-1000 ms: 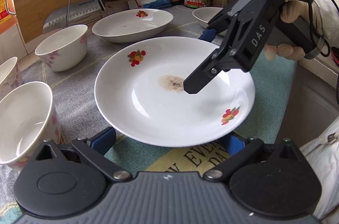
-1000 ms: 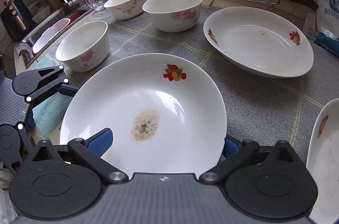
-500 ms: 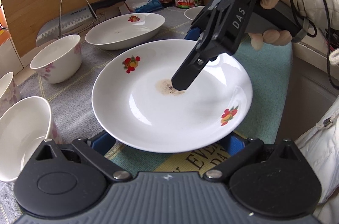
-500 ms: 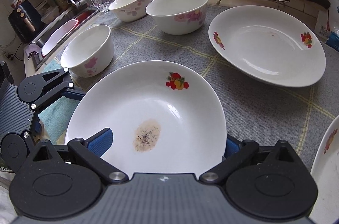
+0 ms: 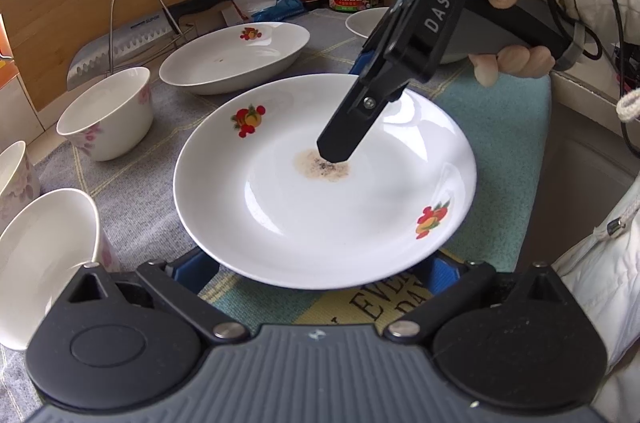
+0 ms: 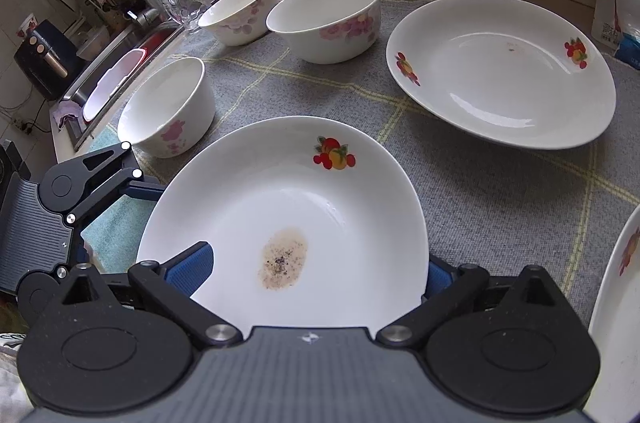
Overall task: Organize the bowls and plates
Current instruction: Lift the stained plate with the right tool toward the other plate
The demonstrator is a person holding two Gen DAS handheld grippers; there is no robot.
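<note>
On the grey checked cloth (image 6: 500, 191) covering the counter I count three white bowls with pink flowers: one by the left edge (image 6: 168, 111) and two at the back (image 6: 240, 11) (image 6: 326, 19). Plates with fruit prints: three in view, the stained white plate (image 6: 288, 223) up front, a clean one back right (image 6: 500, 71), and a sliver at the right edge (image 6: 612, 303). The stained plate sits between both grippers. The left gripper (image 5: 316, 271) has its blue pads spread wide, either side of the near rim. The right gripper (image 6: 316, 271) comes in steeply from above in a hand (image 5: 516, 59), one finger (image 5: 344, 143) over the stain, the other below; can't tell whether it's clamped.
</note>
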